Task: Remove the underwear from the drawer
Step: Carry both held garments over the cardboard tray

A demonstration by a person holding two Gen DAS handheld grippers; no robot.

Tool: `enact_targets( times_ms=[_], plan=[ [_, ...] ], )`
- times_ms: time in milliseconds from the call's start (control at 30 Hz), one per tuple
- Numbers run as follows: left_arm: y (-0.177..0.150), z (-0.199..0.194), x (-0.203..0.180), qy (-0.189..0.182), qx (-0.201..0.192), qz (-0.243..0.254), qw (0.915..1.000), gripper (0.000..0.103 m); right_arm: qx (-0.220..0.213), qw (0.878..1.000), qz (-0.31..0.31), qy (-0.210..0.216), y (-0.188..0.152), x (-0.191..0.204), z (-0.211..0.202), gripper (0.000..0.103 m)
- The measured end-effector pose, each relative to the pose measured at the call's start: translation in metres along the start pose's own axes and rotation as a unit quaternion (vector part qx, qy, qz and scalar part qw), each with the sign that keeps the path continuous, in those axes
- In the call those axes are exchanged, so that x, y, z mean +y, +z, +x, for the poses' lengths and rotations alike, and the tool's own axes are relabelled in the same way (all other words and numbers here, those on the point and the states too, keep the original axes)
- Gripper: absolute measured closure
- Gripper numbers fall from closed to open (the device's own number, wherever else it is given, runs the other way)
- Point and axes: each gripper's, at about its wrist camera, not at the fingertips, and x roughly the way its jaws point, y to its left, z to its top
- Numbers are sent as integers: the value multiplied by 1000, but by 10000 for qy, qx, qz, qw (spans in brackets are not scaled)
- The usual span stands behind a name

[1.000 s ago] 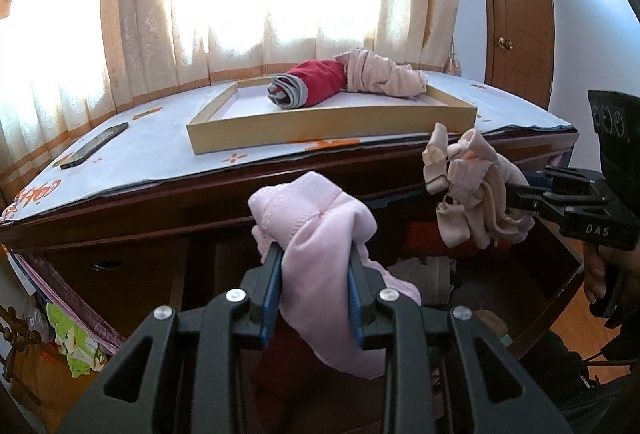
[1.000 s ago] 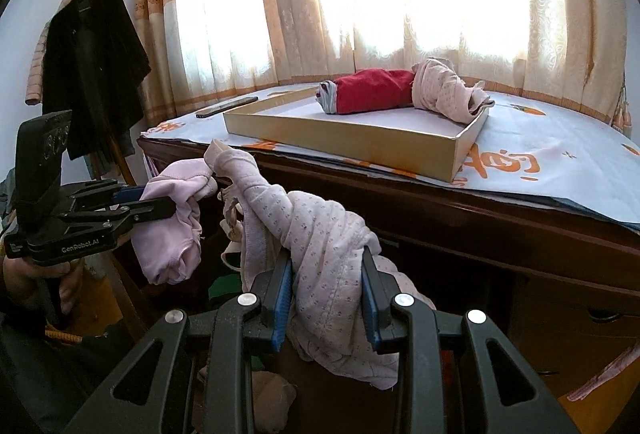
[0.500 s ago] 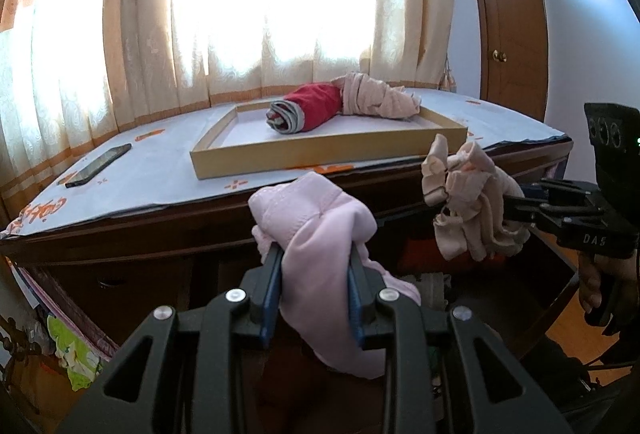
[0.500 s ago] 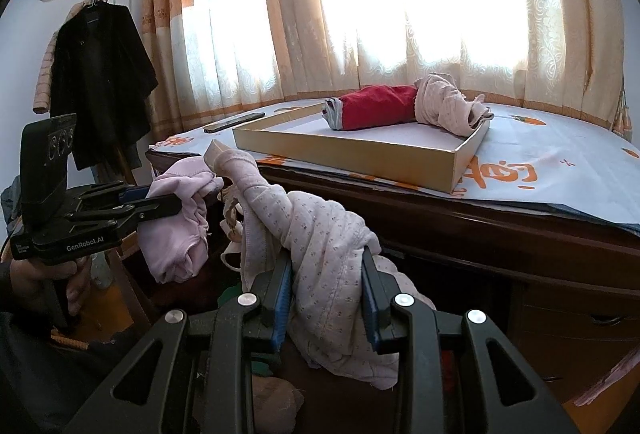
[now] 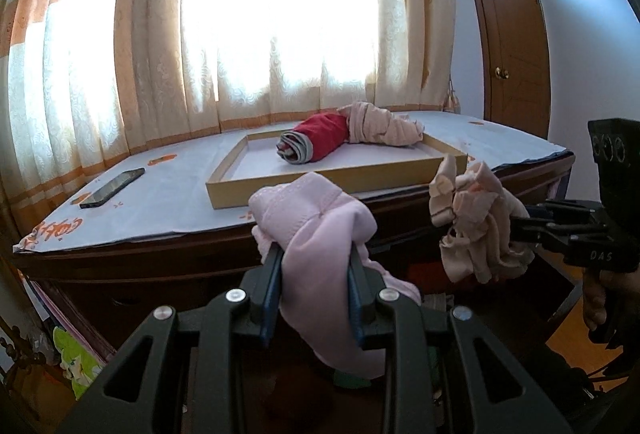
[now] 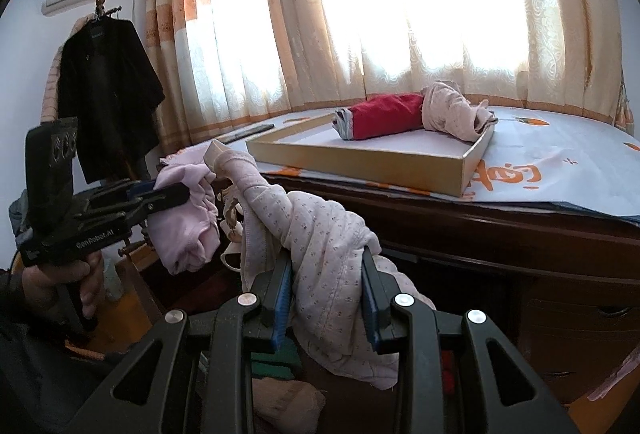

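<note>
Underwear fills both my claws: left gripper (image 5: 313, 276) clamps the pink pair (image 5: 320, 234), right gripper (image 6: 326, 288) clamps the dotted pair (image 6: 320, 234). Both hang over the open drawer (barely visible), the tray (image 5: 320, 187) ahead and above, nearer my left.

Glowed with daylight through cream-and-orange curtains (image 5: 256, 33) at twelve o'clock; brown wooden door (image 5: 508, 45) at two o'clock.
</note>
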Motion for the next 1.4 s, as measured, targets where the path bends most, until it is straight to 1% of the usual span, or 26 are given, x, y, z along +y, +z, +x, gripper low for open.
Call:
enact_targets(
  times_ms=[300,667,800,933,1067,1400],
  plan=[
    [10,-5,1,-2,-115,20,9999,76,-87,9999,-71,61,9,9,-3,71],
    [23,-6,5,-31,-173,-10,9998,76,-164,9998,107,60,23,4,-6,71],
    [26,-3,8,7,-94,-40,9999,76,-193,9997,106,49,28,6,-8,71],
    [29,2,15,128,55,-76,9999,76,-195,9998,90,29,31,7,-8,71],
    [34,1,18,252,39,-40,9997,76,-210,9998,56,-5,37,9,-9,71],
    [50,0,23,333,14,50,9994,76,-235,9997,17,-8,50,12,-8,71]
  ],
)
